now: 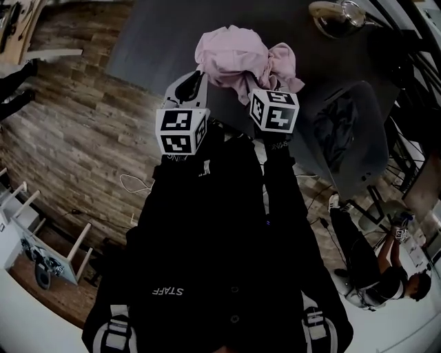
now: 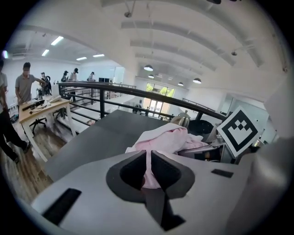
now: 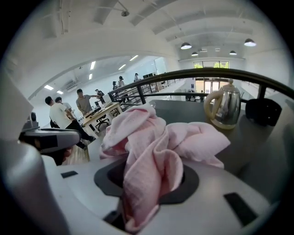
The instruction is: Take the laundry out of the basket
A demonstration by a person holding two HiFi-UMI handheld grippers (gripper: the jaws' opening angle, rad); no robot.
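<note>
Laundry (image 1: 238,58): one pink cloth, bunched, at 12 o'clock in the head view. It lies over the dark grey table (image 1: 158,41) and spans both grippers. We cannot tell whether its underside rests on the tabletop.
Handling: we judge it light, soft and limp. It is not fragile and has no stiffness, so loose ends will sag and trail. The weave looks matte, so we expect little slip.
Where to hold: we would take a gathered fold rather than a single edge. Two well-separated holds would keep the bundle from drooping.
Left gripper (image 2: 148,167): jaws nearly together, nipping a thin fold of the cloth. The bulk lies beyond at 12 o'clock in its own view.
Right gripper (image 3: 154,183): jaws clenched on a thick wad that spills over both pads.
Basket: no view shows one that we can identify. A dark shape (image 1: 348,131) at 3 o'clock in the head view may be a chair or a bin.
Kettle (image 1: 337,17): stands on the table at 1 o'clock in the head view, well apart from the cloth. Its contents are not visible.
</note>
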